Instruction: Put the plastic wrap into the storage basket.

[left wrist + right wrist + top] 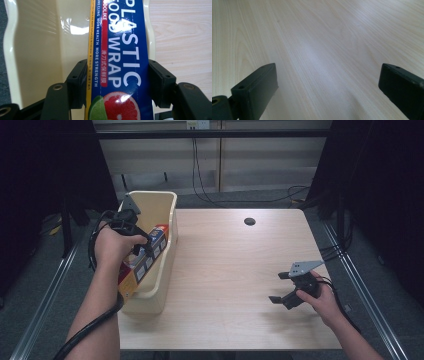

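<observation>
A long blue and yellow plastic wrap box point(149, 256) lies slanted in the cream plastic bin point(167, 210) at the table's left edge. My left gripper point(144, 247) is over the bin and shut on the box. In the left gripper view the box point(120, 50) runs up between the two black pads point(76, 82), which press on its sides, with the bin's inner wall point(37, 50) behind. My right gripper point(280, 287) hovers low over the table at the right, open, with nothing between its jaws. The right gripper view has its wide-set fingertips point(254, 87) over bare wood.
The light wooden table point(230, 265) has a round cable hole point(249, 221) near its far edge. Dark curtains stand at both sides, cables lie on the floor behind, and metal rails run along the table's left and right.
</observation>
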